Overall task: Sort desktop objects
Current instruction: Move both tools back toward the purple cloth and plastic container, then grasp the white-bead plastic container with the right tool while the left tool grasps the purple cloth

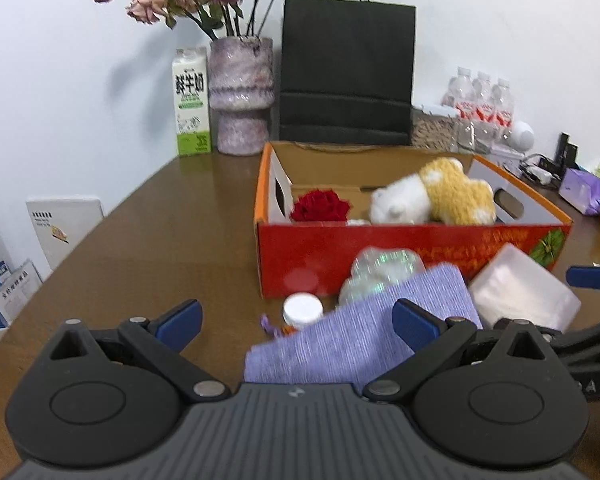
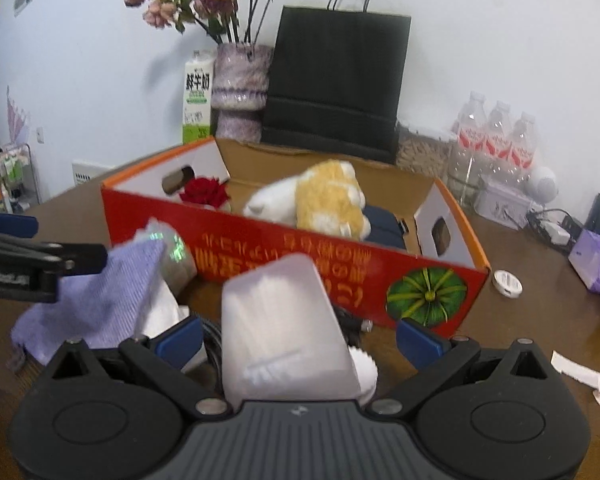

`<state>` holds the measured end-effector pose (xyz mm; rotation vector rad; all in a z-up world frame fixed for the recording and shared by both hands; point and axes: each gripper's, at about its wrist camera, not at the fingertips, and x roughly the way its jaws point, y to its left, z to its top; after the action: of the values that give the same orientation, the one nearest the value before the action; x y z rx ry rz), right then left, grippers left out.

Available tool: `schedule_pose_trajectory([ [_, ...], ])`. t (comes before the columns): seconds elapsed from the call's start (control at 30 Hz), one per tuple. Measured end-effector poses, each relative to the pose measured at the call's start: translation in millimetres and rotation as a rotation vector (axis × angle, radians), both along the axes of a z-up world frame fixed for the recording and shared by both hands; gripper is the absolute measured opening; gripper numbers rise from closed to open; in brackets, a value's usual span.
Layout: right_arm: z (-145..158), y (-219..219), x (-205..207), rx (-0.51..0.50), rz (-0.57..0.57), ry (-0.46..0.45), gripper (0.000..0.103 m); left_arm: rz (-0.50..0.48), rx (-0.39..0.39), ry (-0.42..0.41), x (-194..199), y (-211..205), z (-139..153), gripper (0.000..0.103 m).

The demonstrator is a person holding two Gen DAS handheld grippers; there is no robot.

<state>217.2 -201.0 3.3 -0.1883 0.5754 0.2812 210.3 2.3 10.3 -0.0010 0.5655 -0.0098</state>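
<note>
A red cardboard box [image 1: 380,248] [image 2: 300,256] holds a white and yellow plush toy [image 1: 432,196], a red rose [image 1: 320,205] and something dark blue [image 2: 384,220]. In front of it lie a purple cloth [image 1: 360,340] [image 2: 100,300], a shiny iridescent bag [image 1: 380,272], a small white-lidded jar [image 1: 302,308] and a translucent white pack [image 1: 524,288] [image 2: 288,328]. My left gripper [image 1: 298,320] is open over the jar and the cloth's edge. My right gripper [image 2: 300,342] is open, with the white pack between its fingers and a gap on each side.
At the back stand a vase of dried flowers [image 1: 242,96], a milk carton [image 1: 191,104], a black paper bag [image 1: 346,76] and water bottles [image 2: 496,140]. A round white tin [image 2: 507,282], paper scraps [image 2: 580,376] and a purple packet [image 2: 596,260] lie right of the box.
</note>
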Motion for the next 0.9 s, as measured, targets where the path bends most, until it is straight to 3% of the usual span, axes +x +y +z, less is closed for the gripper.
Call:
schedule_pose_trajectory([
  [0.17,-6,4,-2,-0.023,0.001,-0.005,0.103,-0.026,0.012,0.027,-3,-2,-12,0.103],
  [0.4,-15,8,-1,-0.042,0.007,-0.003,0.103,-0.039,-0.053,0.043,2,4,-18,0.103],
  [0.57,-17,5,-1,-0.006,0.007,-0.004,0.088,-0.056,-0.109,0.068,5,8,-23,0.102],
  [0.7,-16,-1,-3,0.024,-0.003,-0.006,0.075,-0.066,-0.15,0.082,4,11,-23,0.094],
  [0.77,-15,-3,-3,0.037,0.004,-0.002,0.075,-0.068,-0.163,0.086,4,10,-24,0.09],
  [0.9,-15,-4,-5,0.04,0.006,-0.005,0.073,-0.084,-0.192,0.084,-1,9,-23,0.071],
])
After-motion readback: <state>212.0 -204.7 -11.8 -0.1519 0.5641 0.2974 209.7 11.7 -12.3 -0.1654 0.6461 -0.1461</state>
